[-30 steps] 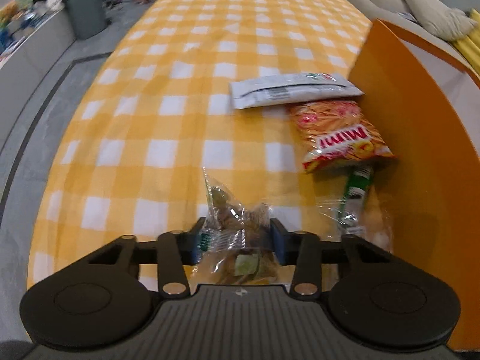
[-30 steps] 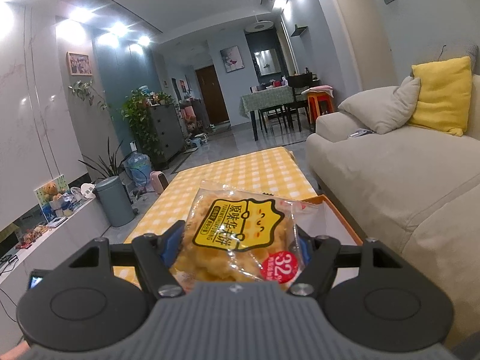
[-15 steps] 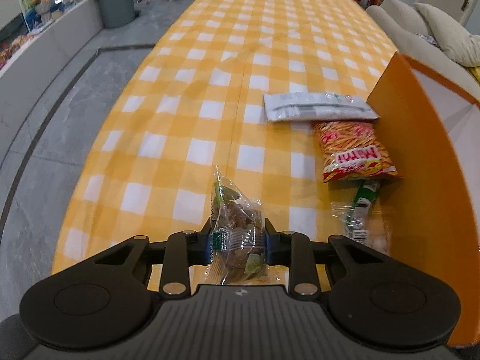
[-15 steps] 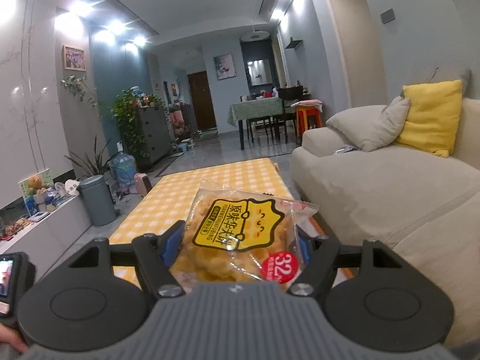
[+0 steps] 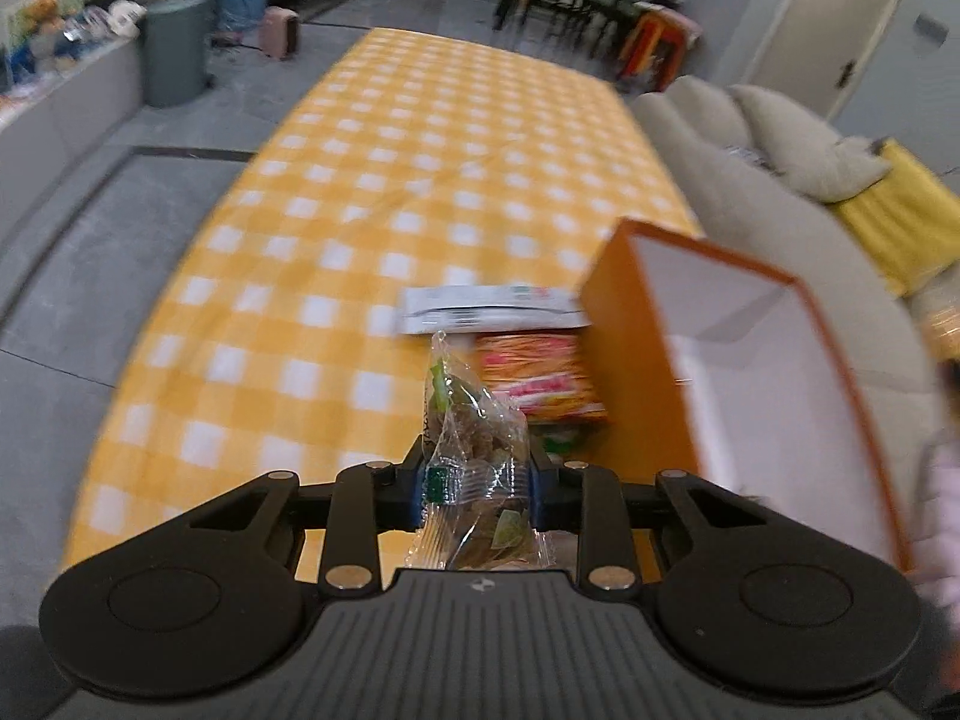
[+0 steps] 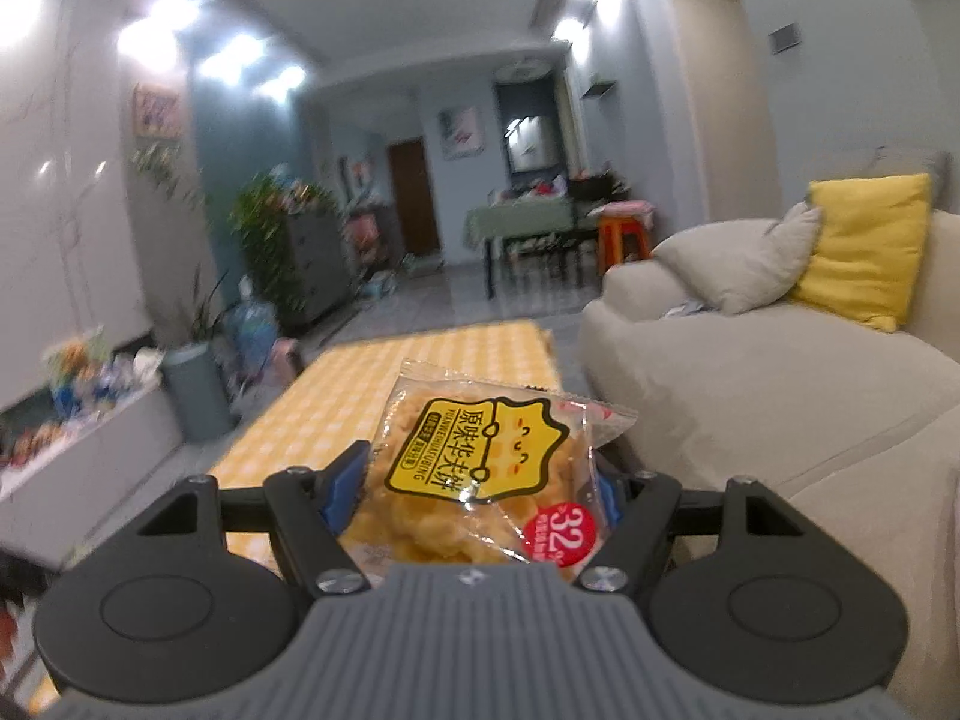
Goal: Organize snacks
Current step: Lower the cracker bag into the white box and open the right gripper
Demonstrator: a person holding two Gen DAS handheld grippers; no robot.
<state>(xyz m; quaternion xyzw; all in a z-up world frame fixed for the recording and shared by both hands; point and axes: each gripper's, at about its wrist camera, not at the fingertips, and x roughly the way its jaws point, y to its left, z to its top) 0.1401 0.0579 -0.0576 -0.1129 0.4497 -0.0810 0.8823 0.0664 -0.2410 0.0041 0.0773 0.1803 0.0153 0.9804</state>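
My left gripper (image 5: 477, 483) is shut on a clear packet of brown snacks (image 5: 474, 450), held up above the yellow checked tablecloth (image 5: 360, 228). To its right stands an orange box (image 5: 636, 360) with a white inside, open at the top. A white flat packet (image 5: 492, 311) and a red-orange snack bag (image 5: 540, 378) lie on the cloth beside the box's left wall. My right gripper (image 6: 480, 480) is shut on a yellow waffle packet (image 6: 474, 468), held high and pointing across the room.
A beige sofa (image 6: 750, 372) with a yellow cushion (image 6: 858, 246) runs along the right of the table. A grey bin (image 5: 174, 51) and a low shelf with small things stand on the floor at the left. A person's sleeve (image 5: 942, 516) shows at the right edge.
My left gripper closed tighter on the clear packet and lifted it off the cloth, so more of the room shows. The right gripper drifted a little with its packet still held.
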